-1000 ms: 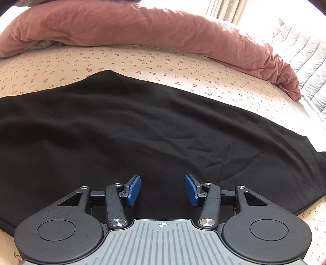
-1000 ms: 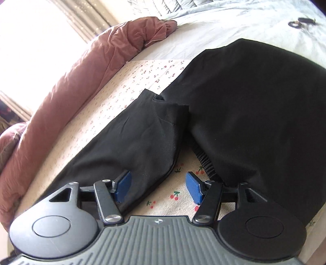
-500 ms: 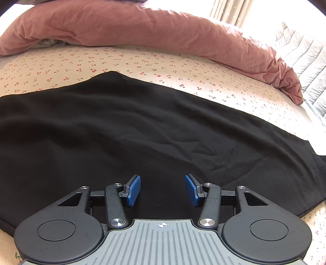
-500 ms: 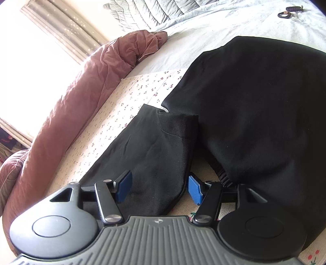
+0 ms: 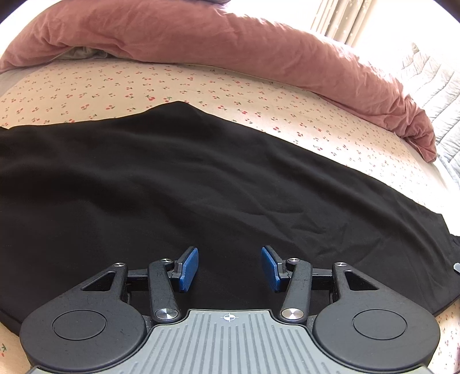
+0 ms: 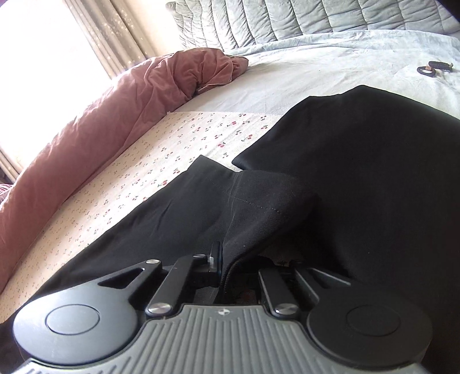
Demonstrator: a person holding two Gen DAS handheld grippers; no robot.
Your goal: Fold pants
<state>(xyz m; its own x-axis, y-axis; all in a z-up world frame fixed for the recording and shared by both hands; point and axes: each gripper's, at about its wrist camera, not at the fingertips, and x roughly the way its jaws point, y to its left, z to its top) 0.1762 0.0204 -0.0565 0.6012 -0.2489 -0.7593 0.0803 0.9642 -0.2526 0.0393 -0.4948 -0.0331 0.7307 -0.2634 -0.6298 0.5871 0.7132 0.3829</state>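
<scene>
Garment: we find the black woven-fabric pants (image 5: 201,184) spread flat across the cream cotton bedsheet with a small red cherry print (image 5: 120,86); in the left wrist view they run from the left edge to the lower right, lightly creased.
Garment end: in the right wrist view, we note the hemmed end of one black trouser leg (image 6: 224,207) raised into a ridge just ahead of the tool; a line of stitching crosses it.
Second dark cloth: we see a broad black fabric mass (image 6: 373,172) to the right of that leg; we cannot tell whether it belongs to the same pants.
Left gripper (image 5: 229,266): we record its blue ribbed pads (image 5: 188,269) spread apart, low over the black cloth, nothing pinched between them.
Right gripper (image 6: 222,266): we record its jaws having just closed, now pressed together on the edge of the trouser leg, which runs up out of the pinch.
Bedding: a long, rumpled dusty-pink duvet roll (image 5: 230,49) lies along the far side of the sheet, apart from the pants.
Head end: a pale grey quilted padded headboard (image 6: 316,20) stands behind a pale blue-grey sheet (image 6: 316,74).
Loose items: small dark objects (image 6: 434,68) lie on that grey sheet, too small to identify.
Window side: pale star-dotted curtains (image 6: 115,37), brightly backlit.
</scene>
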